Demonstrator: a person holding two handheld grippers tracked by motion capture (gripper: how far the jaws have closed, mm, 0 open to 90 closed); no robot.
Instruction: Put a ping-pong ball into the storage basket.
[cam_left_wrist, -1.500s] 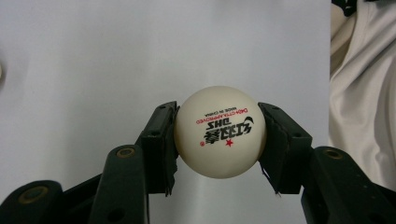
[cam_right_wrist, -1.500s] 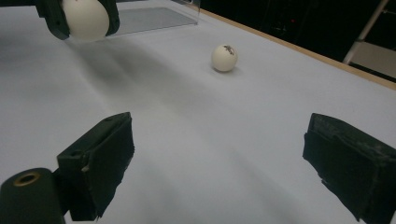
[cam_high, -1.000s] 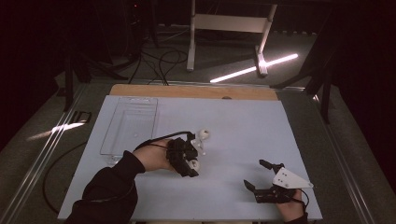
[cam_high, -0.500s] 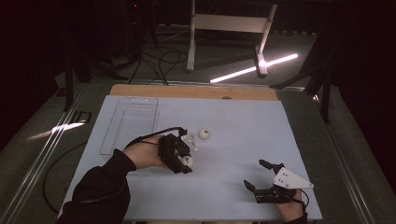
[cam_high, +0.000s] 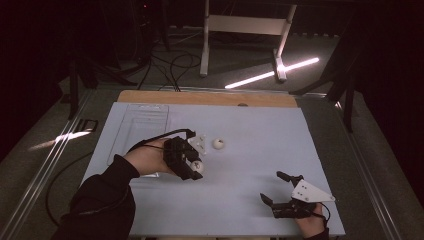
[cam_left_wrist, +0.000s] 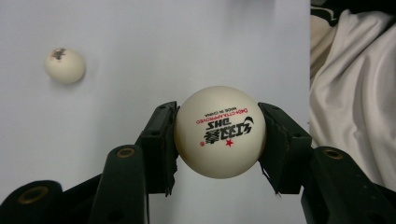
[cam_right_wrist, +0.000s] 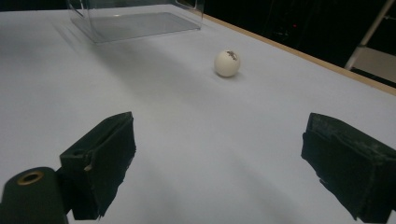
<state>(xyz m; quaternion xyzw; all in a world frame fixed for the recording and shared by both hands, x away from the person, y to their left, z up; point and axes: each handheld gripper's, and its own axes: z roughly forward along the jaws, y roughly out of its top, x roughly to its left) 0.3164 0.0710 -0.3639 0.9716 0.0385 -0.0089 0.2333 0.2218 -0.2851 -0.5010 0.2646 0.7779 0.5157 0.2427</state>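
Note:
A white ping-pong ball (cam_left_wrist: 219, 131) with red and black print sits clamped between the jaws of my left gripper (cam_left_wrist: 219, 140). From above, that gripper (cam_high: 195, 169) hangs over the left middle of the pale mat with the ball (cam_high: 197, 167) at its tip. A second white ball (cam_high: 218, 144) lies loose on the mat just right of it, also seen as a ball (cam_left_wrist: 65, 65) and a ball (cam_right_wrist: 227, 63). My right gripper (cam_high: 271, 186) rests near the front right corner, its jaws wide apart around nothing (cam_right_wrist: 219, 163).
A clear plastic tray (cam_high: 140, 130) stands at the back left of the mat, seen as the tray (cam_right_wrist: 135, 18) too. A wooden strip (cam_high: 200, 97) runs along the far edge. White cloth (cam_left_wrist: 350, 93) lies past the mat's near edge.
My left hand has lifted and drifted left with the ball held in its jaws, away from the loose ball. The right gripper and the loose ball have stayed put.

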